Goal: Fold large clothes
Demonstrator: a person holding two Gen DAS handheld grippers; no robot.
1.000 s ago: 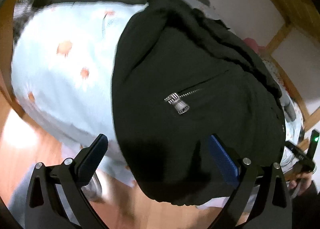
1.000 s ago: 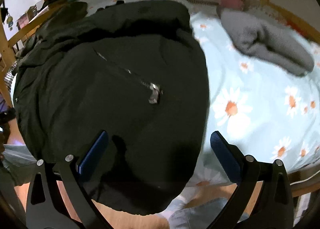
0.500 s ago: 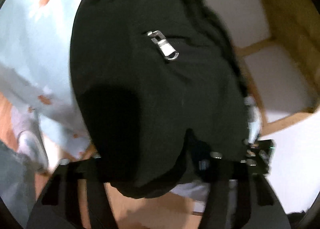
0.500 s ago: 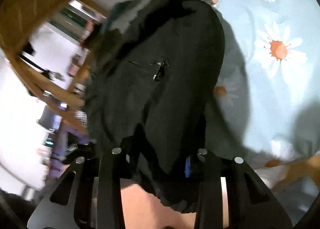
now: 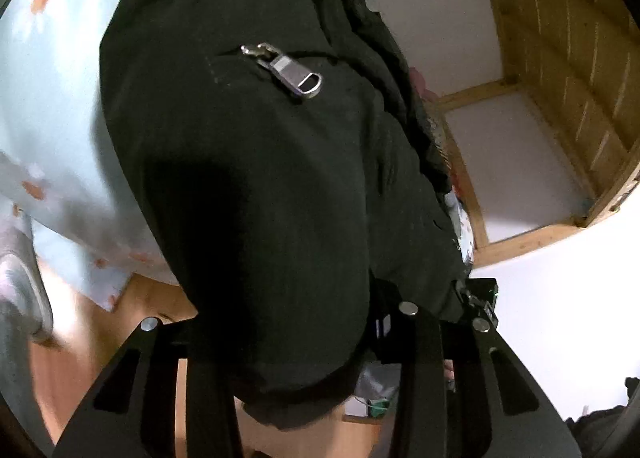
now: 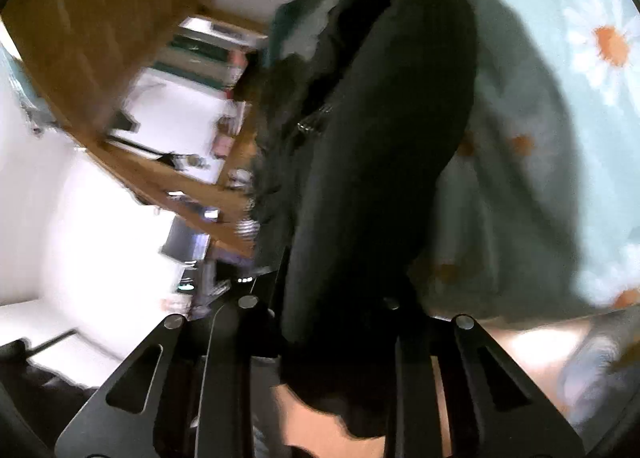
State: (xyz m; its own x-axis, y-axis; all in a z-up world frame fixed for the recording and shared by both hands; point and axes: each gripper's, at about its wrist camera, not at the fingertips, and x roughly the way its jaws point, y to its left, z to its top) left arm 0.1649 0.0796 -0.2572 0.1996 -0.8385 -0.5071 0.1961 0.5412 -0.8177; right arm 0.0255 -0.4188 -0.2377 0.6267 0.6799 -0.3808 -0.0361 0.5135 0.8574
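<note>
While both grippers' fingers [image 5: 420,338] closed, black jacket [image 5: 260,178] bunches between them.

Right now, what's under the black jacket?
Under the black jacket lies a light-blue daisy-print bedsheet, and below its hanging hem, wooden floor. Whatever the jacket covers is hidden.

Both fisheye views bend hard at the rim, corners black. Left wrist view mostly sharp: glint on the zipper pull [image 5: 294,76]; daisy bedsheet [image 5: 52,106] at left soft and washed out. Right wrist view smeared by motion, worst over the wooden bed frame [image 6: 160,174]; white wall [image 6: 60,226] blown out. Black jacket [image 6: 384,162] reads near featureless, casting a broad shadow on the sheet
</note>
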